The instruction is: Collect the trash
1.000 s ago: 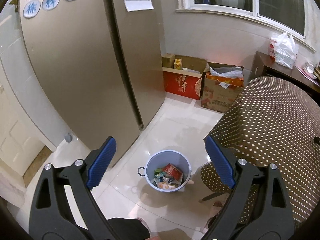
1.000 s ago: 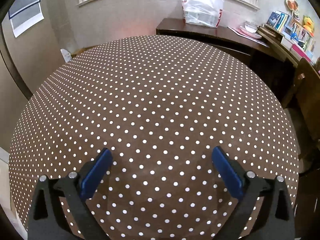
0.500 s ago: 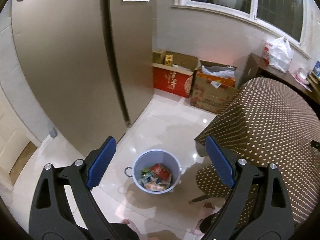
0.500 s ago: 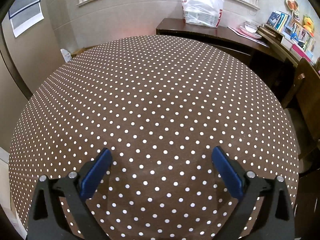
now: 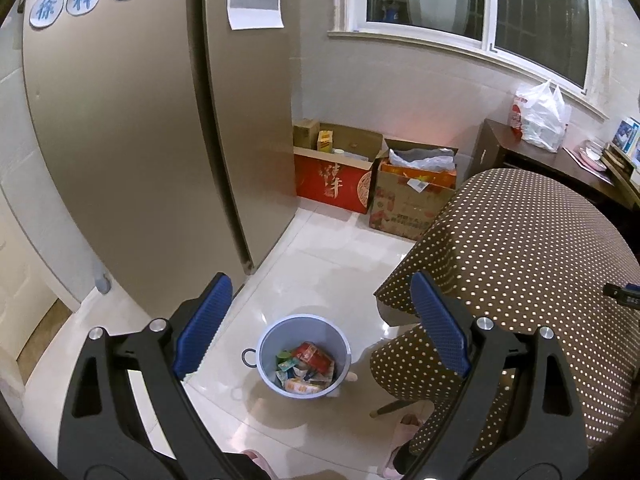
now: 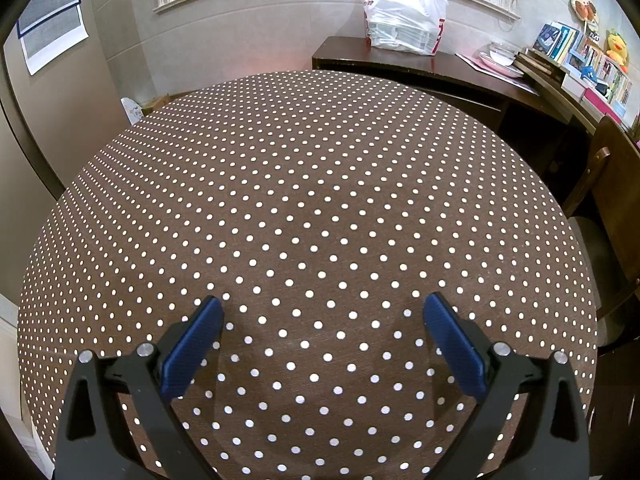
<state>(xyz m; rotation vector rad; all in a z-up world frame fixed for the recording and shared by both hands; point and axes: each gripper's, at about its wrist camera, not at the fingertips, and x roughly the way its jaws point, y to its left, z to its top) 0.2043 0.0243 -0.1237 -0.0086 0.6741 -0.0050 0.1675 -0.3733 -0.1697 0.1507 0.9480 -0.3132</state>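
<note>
Trash bin (image 5: 303, 356): round, pale blue-grey, standing on the glossy white tile floor (image 5: 328, 264) just beside the hanging edge of the tablecloth. Contents: a heap of crumpled wrappers and packets (image 5: 306, 368) in red, green, yellow and white, lying at the bottom, well below the rim. A small dark ring (image 5: 249, 357) lies on the floor touching the bin's left side.

Red carton (image 5: 332, 184): open-topped, against the far wall under the window; a yellow box and other small items stand inside. Brown cardboard box (image 5: 408, 204): flaps open, touching the red carton on its right, holding an orange package and grey plastic. White plastic bag (image 6: 404, 20): knotted handles, full, on the dark wooden sideboard (image 6: 440, 68).

Left gripper (image 5: 320, 320): held above the bin, blue pads spread wide, nothing between them. Right gripper (image 6: 320, 340): over the table, pads likewise spread wide and holding nothing.

Table (image 6: 304, 208): covered with a brown white-dotted cloth, its surface bare in the right wrist view. Its near-left corner overhangs the floor beside the bin.

Floor passage: an open strip runs between the tall beige refrigerator (image 5: 132, 128) and the table edge, from the bin back to the cartons. A wooden chair (image 6: 612, 208) stands at the table's right edge.
</note>
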